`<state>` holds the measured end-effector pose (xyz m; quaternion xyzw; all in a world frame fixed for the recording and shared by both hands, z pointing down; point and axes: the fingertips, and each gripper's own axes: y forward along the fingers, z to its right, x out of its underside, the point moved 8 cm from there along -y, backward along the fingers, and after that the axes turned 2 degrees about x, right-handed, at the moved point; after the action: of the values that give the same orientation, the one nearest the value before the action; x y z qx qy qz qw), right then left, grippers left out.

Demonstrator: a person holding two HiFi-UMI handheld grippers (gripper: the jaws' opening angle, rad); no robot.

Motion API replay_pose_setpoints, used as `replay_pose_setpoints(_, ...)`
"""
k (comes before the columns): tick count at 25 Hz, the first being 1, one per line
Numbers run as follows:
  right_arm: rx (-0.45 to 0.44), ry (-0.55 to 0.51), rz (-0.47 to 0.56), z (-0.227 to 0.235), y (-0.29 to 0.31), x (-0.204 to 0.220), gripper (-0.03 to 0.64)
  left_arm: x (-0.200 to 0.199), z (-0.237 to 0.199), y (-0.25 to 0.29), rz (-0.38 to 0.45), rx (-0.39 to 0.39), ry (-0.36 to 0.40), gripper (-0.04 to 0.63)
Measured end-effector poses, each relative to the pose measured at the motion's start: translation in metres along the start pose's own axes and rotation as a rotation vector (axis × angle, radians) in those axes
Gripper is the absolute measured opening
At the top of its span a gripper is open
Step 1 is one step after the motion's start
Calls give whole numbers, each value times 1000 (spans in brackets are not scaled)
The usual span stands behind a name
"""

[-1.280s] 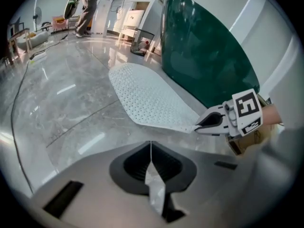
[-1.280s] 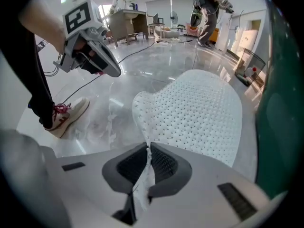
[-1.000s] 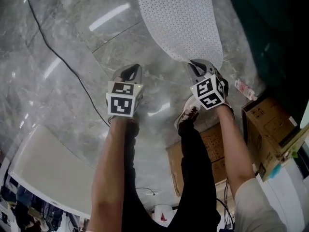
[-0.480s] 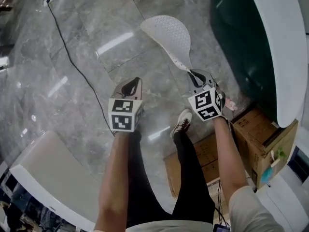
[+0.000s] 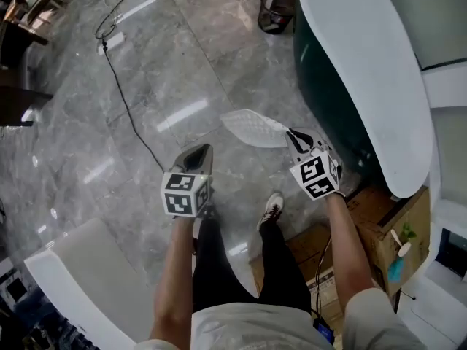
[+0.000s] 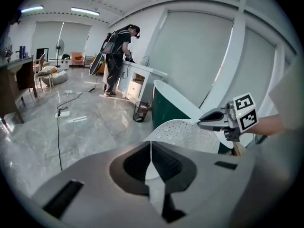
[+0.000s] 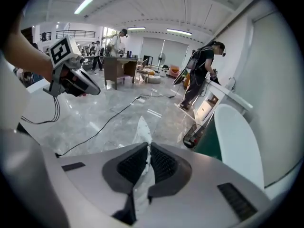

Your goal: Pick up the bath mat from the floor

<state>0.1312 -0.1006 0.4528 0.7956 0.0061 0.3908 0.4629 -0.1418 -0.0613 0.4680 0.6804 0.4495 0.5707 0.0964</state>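
The bath mat (image 5: 255,127) is a white, dotted oval, held up off the grey marble floor and seen nearly edge-on. My right gripper (image 5: 292,134) is shut on its near edge; in the right gripper view the mat (image 7: 142,129) sticks out as a thin strip from between the closed jaws of my right gripper (image 7: 148,148). My left gripper (image 5: 200,152) hangs to the mat's left, apart from it, shut with nothing in it. The left gripper view shows the mat (image 6: 190,135) beyond my left gripper (image 6: 151,145), with the right gripper (image 6: 203,123) clamped on its rim.
A dark green bathtub with a wide white rim (image 5: 365,71) stands at the right. A black waste basket (image 5: 276,12) sits by its far end. A black cable (image 5: 128,108) crosses the floor. Cardboard boxes (image 5: 387,221) lie near my feet (image 5: 272,210). A person (image 6: 116,51) stands farther off.
The mat has come up off the floor with my right gripper and now looks smaller and flatter. Both grippers are higher, and the view has swung toward the tub.
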Motion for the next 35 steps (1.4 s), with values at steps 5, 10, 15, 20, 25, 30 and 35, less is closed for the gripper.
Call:
replay_pose_setpoints(5,83,15,107,18,-104,-66,32,-73,35,-72,106,1,76,17)
replay_pose_setpoints(10,181,-22,210,37,-197,-128,32,-152,69,-144,257,-8,165,17)
replay_pose_setpoints(15,264,-55,313,60,-273,-182,32,-213,107,-190,350,-23,321,17)
replay_pose_setpoints(20,321,37,483,89,-326,-228,32,-268,139,-217,454,-36,482,18)
replay_pose_setpoints(25,345,103,616,104,-356,-259,32,-314,160,-247,572,-35,568,18)
replay_pose_setpoints(30,370,157,679,106,-375,-272,32,-338,171,-272,655,-39,634,18)
replay_pose_setpoints(35,383,135,684,103,-380,-272,32,-337,180,-277,668,-29,663,18)
